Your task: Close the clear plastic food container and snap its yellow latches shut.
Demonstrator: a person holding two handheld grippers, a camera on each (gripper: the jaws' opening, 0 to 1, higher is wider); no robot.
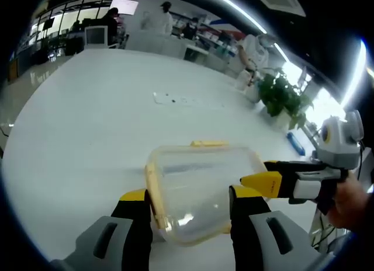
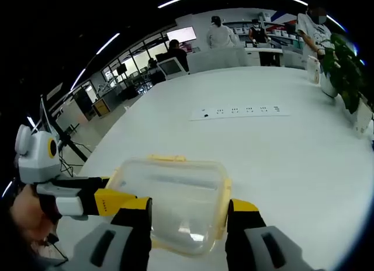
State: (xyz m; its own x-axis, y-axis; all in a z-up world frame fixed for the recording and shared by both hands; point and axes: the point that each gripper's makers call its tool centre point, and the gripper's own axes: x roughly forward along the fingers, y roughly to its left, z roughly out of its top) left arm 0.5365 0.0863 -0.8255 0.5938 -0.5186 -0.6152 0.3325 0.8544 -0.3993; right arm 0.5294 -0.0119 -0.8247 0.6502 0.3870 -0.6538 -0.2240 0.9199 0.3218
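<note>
Nearest in the left gripper view: left tongs [image 1: 190, 202], jaws spread wide, yellow-tipped, one on either side of the clear container [image 1: 201, 189]. No squeeze visible; whether the jaws touch its sides, cannot tell. Container resting on the white counter [image 1: 87, 131], lid on top, yellow latches along the rim: one on the left edge [image 1: 153, 192], one on the far edge [image 1: 208, 143]. Whether snapped down, cannot tell.

Coming in from the right of that view: right tongs [image 1: 260, 180], yellow tip just beside the container's right side, held by a hand [image 1: 350, 204].

Nearest in the right gripper view: right tongs [image 2: 190, 209], jaws likewise wide apart, straddling the same container [image 2: 172, 192], gripping nothing that can be made out. A yellow latch on the far edge [image 2: 168, 158] and another on the right edge [image 2: 225, 195]. Entering from the left: left tongs [image 2: 114, 201], yellow tip close against the container's near left corner, hand [image 2: 26, 215] behind it.

Farther out on the counter: a long white power strip [image 2: 239, 111], well apart from the container. Beyond, at the counter's edge: a potted green plant [image 1: 283, 96]. A small blue object [image 1: 295, 143] near that same edge. Farthest back: people in white coats [image 2: 219, 31], monitors and shelving.
</note>
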